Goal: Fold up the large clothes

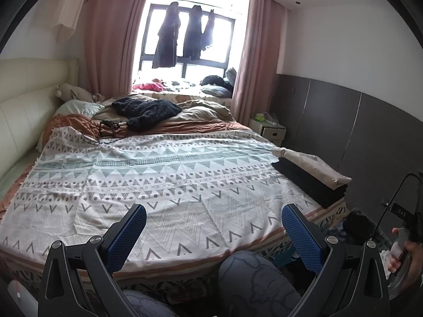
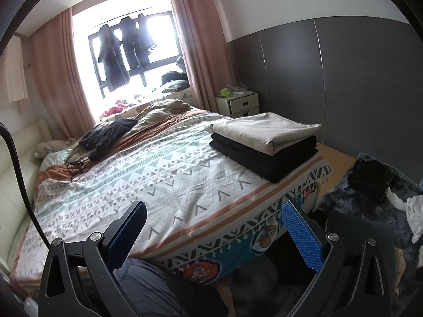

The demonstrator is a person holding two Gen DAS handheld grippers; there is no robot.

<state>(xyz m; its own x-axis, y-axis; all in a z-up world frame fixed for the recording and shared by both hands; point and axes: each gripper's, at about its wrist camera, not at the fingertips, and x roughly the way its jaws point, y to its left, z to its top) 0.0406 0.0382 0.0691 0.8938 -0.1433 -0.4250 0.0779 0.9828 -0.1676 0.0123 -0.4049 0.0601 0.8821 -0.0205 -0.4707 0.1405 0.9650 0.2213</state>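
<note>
Here the left gripper (image 1: pixel 212 222) and right gripper (image 2: pixel 213 219) both hang with jaws spread wide, holding nothing; their bases are cut off by the frame edge, and the person's hand (image 1: pixel 404 251) shows only partly at 4 o'clock. Beneath them lies the patterned bedspread (image 1: pixel 164 174) under a glaring window (image 1: pixel 185 39) with pink curtains. The folded clothes stack (image 2: pixel 267 145), beige over black, sits at 1 o'clock from the right gripper, well apart.
</note>
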